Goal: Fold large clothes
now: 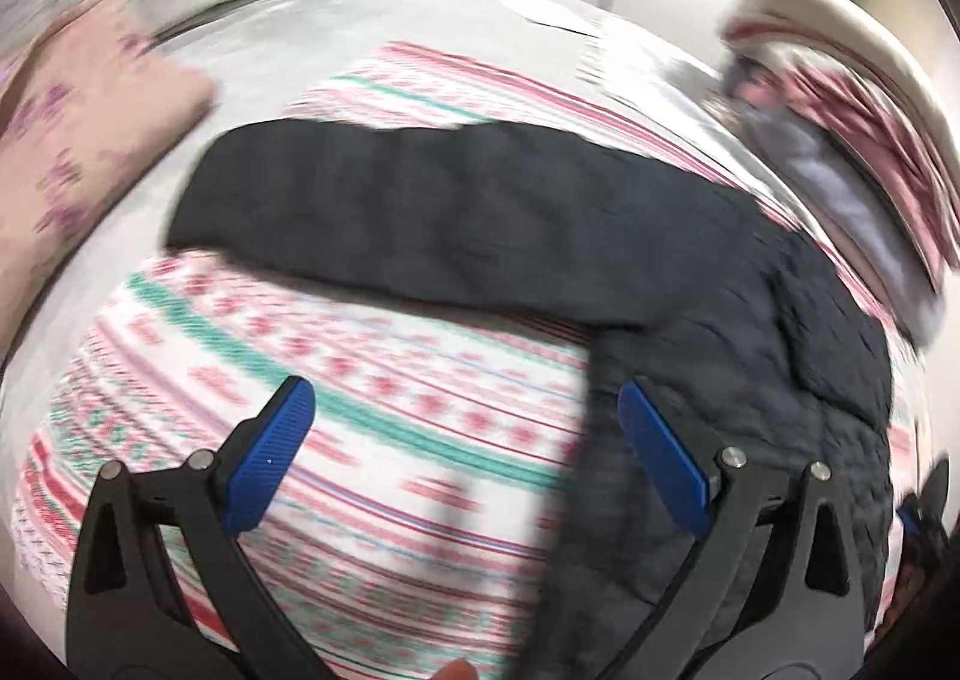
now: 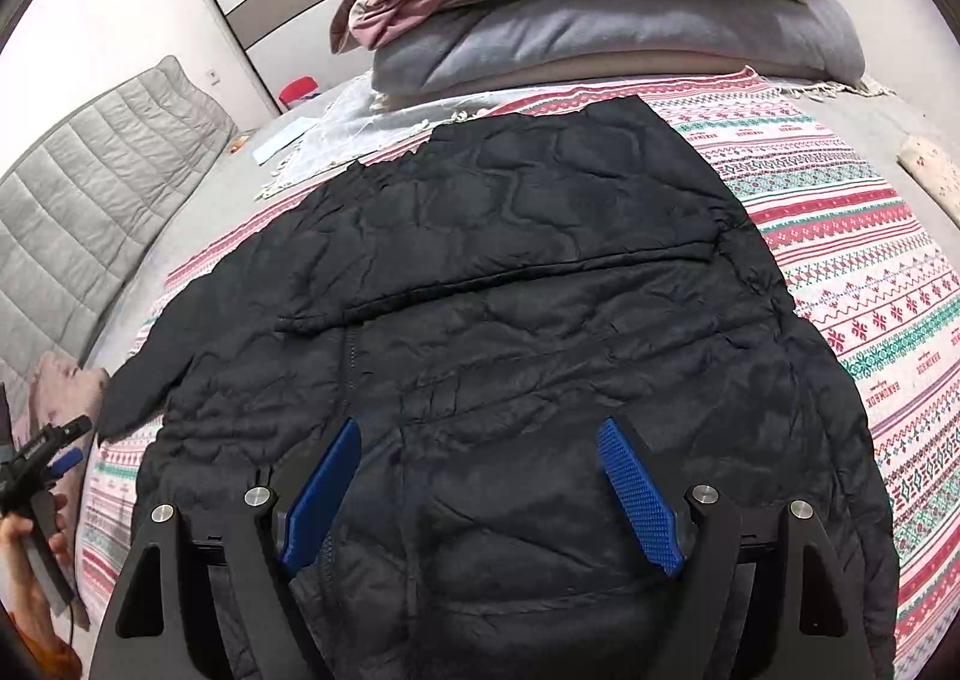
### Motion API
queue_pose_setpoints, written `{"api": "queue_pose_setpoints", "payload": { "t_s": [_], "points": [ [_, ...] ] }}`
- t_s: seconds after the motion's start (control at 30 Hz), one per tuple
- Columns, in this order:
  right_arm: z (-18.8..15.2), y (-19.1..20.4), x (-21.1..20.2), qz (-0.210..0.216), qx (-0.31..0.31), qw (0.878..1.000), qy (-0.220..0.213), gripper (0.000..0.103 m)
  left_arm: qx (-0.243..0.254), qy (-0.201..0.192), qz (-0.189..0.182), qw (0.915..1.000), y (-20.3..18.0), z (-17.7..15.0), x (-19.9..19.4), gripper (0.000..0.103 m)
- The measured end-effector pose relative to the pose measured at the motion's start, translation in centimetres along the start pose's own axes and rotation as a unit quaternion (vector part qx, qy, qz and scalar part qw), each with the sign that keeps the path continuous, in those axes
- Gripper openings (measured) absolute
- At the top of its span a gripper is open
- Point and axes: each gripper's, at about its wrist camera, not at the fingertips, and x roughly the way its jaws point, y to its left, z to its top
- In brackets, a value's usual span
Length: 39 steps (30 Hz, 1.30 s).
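A black quilted jacket (image 2: pixel 510 320) lies flat on a patterned blanket (image 2: pixel 852 260) on a bed. One sleeve (image 1: pixel 420 212) stretches out sideways in the blurred left wrist view. My left gripper (image 1: pixel 465 404) is open and empty above the blanket, beside the jacket's edge. My right gripper (image 2: pixel 480 440) is open and empty, hovering over the jacket's lower middle. The left gripper also shows in the right wrist view (image 2: pixel 66 443) at the far left, held in a hand.
A stack of folded bedding and pillows (image 2: pixel 600 8) sits at the far end of the bed. A grey quilted headboard (image 2: pixel 90 188) runs along the left. A pink floral pillow (image 1: pixel 78 140) lies beside the blanket. A red object (image 2: pixel 297 89) sits far back.
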Motion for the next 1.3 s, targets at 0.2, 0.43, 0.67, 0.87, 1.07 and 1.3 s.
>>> {"api": "queue_pose_setpoints", "payload": {
  "t_s": [0.2,0.43,0.67,0.87,1.07,1.3],
  "points": [
    [0.4,-0.4,1.0,0.055,0.04,0.998,0.012,0.083,-0.114,-0.003,0.006,0.9934,7.4,1.3,3.4,0.101],
    [0.0,-0.8,2.4,0.033,0.048,0.998,0.025,0.083,-0.229,-0.039,-0.039,0.9719,11.3,2.7,9.2,0.098],
    [0.0,-1.4,3.2,0.008,0.044,0.999,0.027,0.083,-0.274,-0.087,-0.016,0.9576,12.3,5.2,10.4,0.005],
    [0.1,-1.8,3.1,-0.007,0.04,0.999,0.025,0.083,-0.187,-0.188,-0.027,0.9638,6.0,7.7,4.0,0.005],
    [0.0,-1.6,2.2,-0.014,0.032,0.999,0.017,0.083,-0.086,-0.228,-0.103,0.9642,-3.2,9.8,-2.0,0.005],
    [0.2,-1.8,2.1,-0.026,0.026,0.999,0.016,0.083,0.03,-0.217,-0.177,0.9595,-15.3,8.6,-4.3,0.005]
  ]
}}
